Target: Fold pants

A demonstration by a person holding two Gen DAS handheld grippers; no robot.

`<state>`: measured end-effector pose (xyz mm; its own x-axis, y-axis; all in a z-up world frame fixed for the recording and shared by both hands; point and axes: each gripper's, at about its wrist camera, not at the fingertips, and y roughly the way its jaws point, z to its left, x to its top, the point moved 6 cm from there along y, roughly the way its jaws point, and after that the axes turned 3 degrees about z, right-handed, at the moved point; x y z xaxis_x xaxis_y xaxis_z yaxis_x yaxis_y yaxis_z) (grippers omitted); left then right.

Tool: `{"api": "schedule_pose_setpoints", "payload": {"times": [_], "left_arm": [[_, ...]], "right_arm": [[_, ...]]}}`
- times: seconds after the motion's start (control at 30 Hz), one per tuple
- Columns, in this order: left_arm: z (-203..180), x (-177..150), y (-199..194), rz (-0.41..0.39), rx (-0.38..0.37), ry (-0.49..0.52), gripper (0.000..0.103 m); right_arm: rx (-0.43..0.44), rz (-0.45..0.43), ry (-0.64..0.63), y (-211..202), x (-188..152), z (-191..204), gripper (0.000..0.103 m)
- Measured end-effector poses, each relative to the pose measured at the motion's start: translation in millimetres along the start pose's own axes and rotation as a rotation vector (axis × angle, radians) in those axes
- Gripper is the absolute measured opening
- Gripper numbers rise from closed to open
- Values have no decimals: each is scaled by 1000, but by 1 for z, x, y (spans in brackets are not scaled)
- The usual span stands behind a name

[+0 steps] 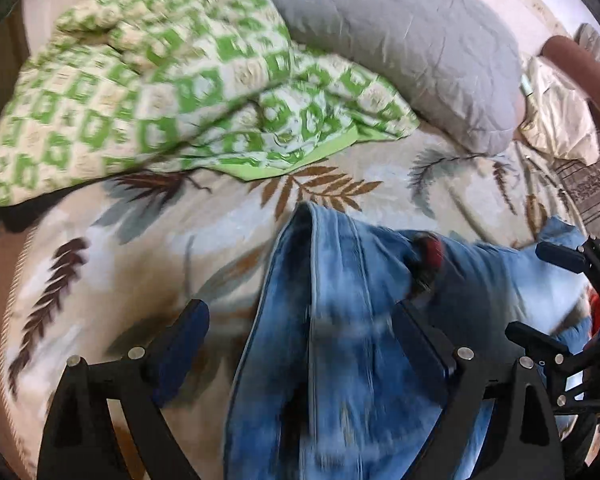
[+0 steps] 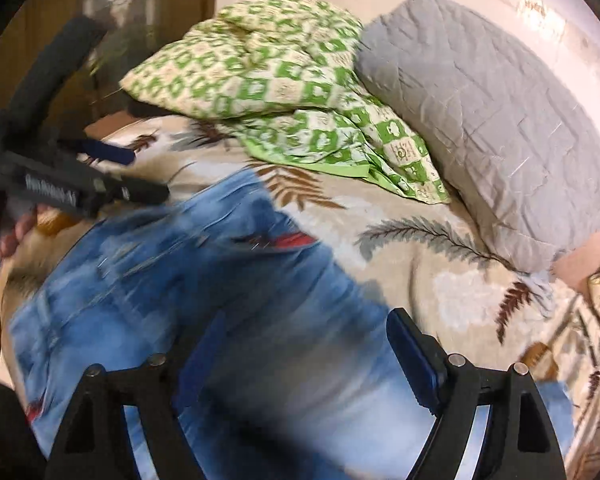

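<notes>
The blue jeans [image 1: 340,320] lie bunched on the bed, on its leaf-print sheet [image 1: 120,248], one ridge of denim raised up between the fingers of the left gripper [image 1: 300,328]. Those fingers are spread wide, clamping nothing, the cloth loose between them. Over on the right wrist view, the jeans [image 2: 172,272] spread low and left (blurred, with a flash of red lining), and the right gripper [image 2: 308,344] hangs over them with fingers parted too, gripping nothing. The left gripper [image 2: 112,172] shows there at the far edge of the denim. Behind: a green checked blanket [image 1: 160,92], crumpled, and a grey quilted pillow [image 2: 492,120] touching it.
</notes>
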<state>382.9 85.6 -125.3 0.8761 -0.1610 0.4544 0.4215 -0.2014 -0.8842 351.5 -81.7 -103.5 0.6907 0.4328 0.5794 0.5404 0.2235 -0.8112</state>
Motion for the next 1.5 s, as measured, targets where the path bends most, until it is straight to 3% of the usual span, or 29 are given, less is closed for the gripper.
{"api": "schedule_pose_setpoints", "payload": {"times": [0.17, 0.23, 0.27, 0.33, 0.4, 0.47, 0.63, 0.77, 0.87, 0.93, 0.97, 1.0, 1.03, 1.3, 1.5], "left_arm": [[-4, 13, 54, 88, -35, -1, 93], [-11, 7, 71, 133, -67, 24, 68], [-14, 6, 72, 126, -42, 56, 66], [-18, 6, 67, 114, -63, 85, 35], [-17, 7, 58, 101, -93, 69, 19], [-16, 8, 40, 54, -72, 80, 18], [13, 15, -10, -61, -40, 3, 16], [34, 14, -17, -67, -14, -18, 16], [44, 10, 4, -29, -3, -37, 17], [49, 8, 29, 19, 34, -53, 39], [52, 6, 41, 49, 58, -58, 50], [55, 2, 50, 82, 97, -61, 68], [57, -1, 54, 92, 135, -59, 75], [33, -14, -9, -5, 107, -40, 80], [-38, -31, -56, -38, 17, 37, 84]], "right_arm": [[24, 100, 28, 64, 8, -11, 85], [45, 165, 27, 87, -1, -9, 84], [64, 189, 39, 98, -7, -7, 80], [114, 155, 65, 98, -7, -7, 67], [130, 148, 60, 91, -2, -3, 32], [98, 126, 24, 82, 8, 2, 14], [107, -21, 53, 50, 47, 8, 13], [87, -89, 54, 48, 77, 28, 13], [64, -45, 91, 73, 81, 32, 19], [45, 31, 106, 95, 76, 28, 49], [20, 83, 105, 108, 70, 26, 79], [16, 96, 105, 112, 66, 25, 81], [17, 86, 104, 111, 64, 22, 81], [4, -37, 177, 31, 45, -21, 85], [-64, -65, 240, -50, -23, -75, 86]]}}
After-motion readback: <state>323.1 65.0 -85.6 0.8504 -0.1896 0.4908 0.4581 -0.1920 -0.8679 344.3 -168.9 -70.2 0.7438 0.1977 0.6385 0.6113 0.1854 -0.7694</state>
